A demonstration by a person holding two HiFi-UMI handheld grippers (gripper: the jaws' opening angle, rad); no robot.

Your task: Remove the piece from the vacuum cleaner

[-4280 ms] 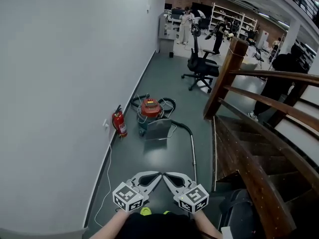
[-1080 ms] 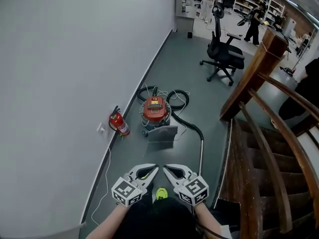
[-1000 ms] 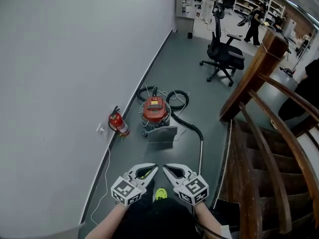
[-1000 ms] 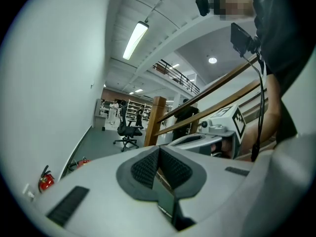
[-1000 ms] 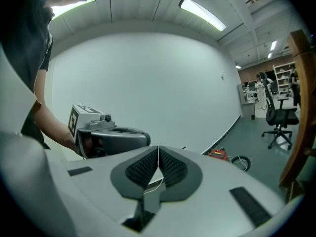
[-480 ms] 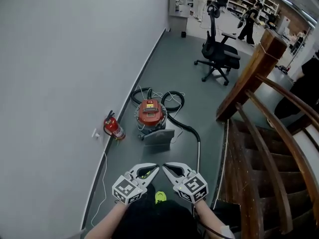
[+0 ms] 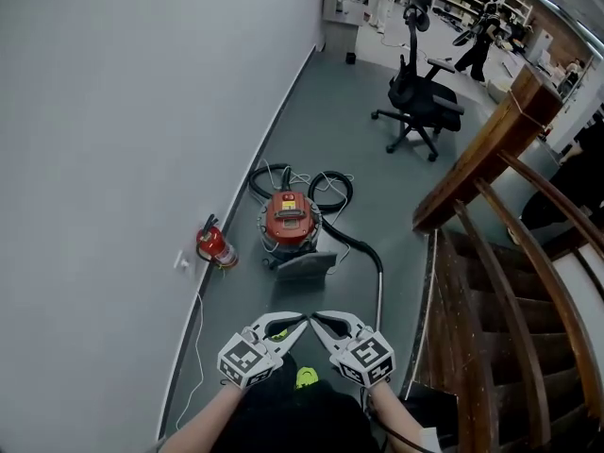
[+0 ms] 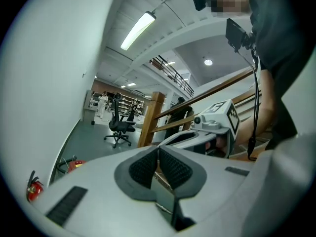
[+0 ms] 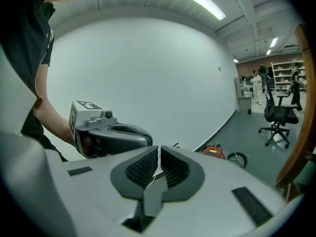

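Since the earliest frame the vacuum cleaner is showing nearer and from more steeply above in the head view. Both tongs are staying low in front of the body, shut as before.

The vacuum cleaner is standing upright on the grey floor, near the white wall. Its red lid is sitting on the drum, so the drum's contents are not showing. The black hose is lying coiled just behind the drum and running right along the floor into the metal wand. A grey wedge-shaped piece is lying just in front of the drum; I cannot tell whether it is touching. A red fire extinguisher is standing left of the drum, against the wall. A white cable is trailing along the wall base.

Left tongs: the jaws are sitting together, ribbed pads meeting each other only. Right tongs: the same, pads closing on each other. Their tips are pointing toward one another, just beside each other and well apart from the vacuum cleaner.

Further out, a black office chair is standing on open floor beyond the hose. A wooden stair rail is running down the right side. People are standing by shelving in the far background.
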